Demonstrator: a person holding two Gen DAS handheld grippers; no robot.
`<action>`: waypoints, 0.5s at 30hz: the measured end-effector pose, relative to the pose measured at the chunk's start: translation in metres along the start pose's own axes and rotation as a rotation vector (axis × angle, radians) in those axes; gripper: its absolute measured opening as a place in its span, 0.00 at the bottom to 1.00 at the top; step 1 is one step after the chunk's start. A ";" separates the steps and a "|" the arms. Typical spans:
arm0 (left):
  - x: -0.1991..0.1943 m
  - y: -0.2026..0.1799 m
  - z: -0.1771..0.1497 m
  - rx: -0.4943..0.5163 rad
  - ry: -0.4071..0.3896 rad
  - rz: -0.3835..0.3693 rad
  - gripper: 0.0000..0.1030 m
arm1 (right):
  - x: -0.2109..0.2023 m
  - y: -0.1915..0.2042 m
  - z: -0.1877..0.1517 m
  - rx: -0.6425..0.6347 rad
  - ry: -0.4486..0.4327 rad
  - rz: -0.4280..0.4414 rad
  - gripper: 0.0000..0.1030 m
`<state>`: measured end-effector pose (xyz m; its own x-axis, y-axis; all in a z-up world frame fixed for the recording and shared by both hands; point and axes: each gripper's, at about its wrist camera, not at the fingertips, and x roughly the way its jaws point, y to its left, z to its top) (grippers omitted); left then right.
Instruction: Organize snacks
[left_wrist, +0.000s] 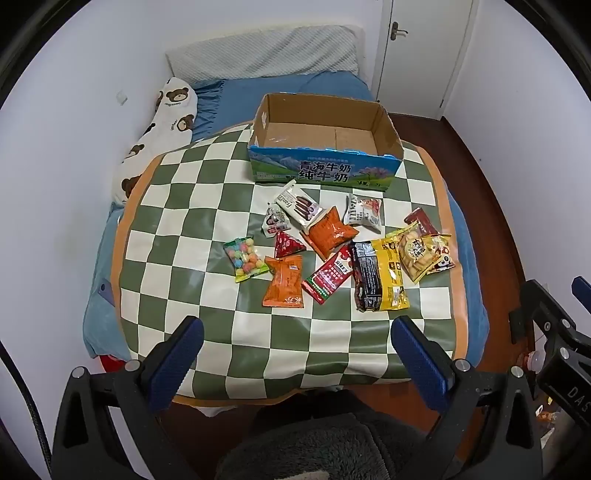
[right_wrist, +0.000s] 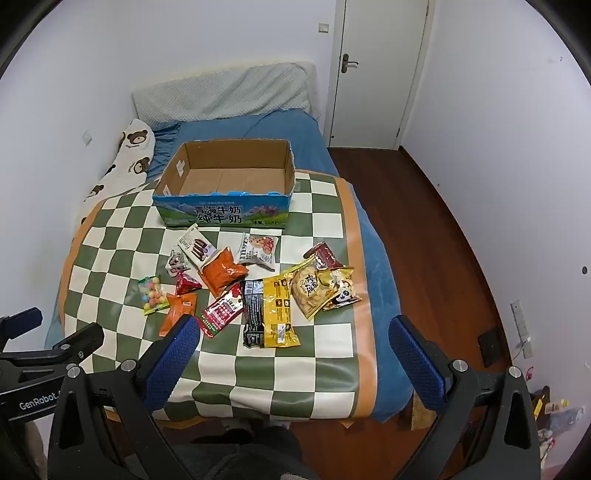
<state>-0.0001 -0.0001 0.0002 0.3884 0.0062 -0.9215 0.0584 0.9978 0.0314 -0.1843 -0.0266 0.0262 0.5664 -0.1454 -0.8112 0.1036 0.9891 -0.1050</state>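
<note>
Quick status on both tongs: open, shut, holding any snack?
Left tongs: open, holding nothing, above the green-and-white checkered mat.
Right tongs: open, holding nothing.

Green-and-cream checked mat (left_wrist: 192, 206), blue bedsheet (left_wrist: 325, 83)

You have a green-and-white checked mat (left_wrist: 192, 206) with an orange border spread over a bed with a blue sheet (right_wrist: 273, 125). A grey pillow (left_wrist: 266, 55) lies at the head, a bear-print pillow (left_wrist: 162, 125) along the wall side. You see a white door (right_wrist: 376, 66) and dark wood floor (right_wrist: 436, 236) beyond.
</note>
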 end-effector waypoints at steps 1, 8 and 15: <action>0.000 0.000 0.000 0.001 0.003 0.002 1.00 | 0.000 0.000 0.000 0.000 -0.001 0.001 1.00; -0.002 -0.004 0.005 0.004 -0.001 0.000 1.00 | -0.001 -0.001 0.000 0.001 -0.003 0.000 1.00; -0.003 -0.003 0.004 -0.004 -0.012 -0.001 1.00 | -0.001 -0.001 -0.001 -0.002 -0.003 0.000 1.00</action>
<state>0.0020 -0.0038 0.0039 0.3994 0.0046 -0.9168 0.0554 0.9980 0.0291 -0.1857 -0.0274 0.0262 0.5689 -0.1456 -0.8094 0.1021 0.9891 -0.1061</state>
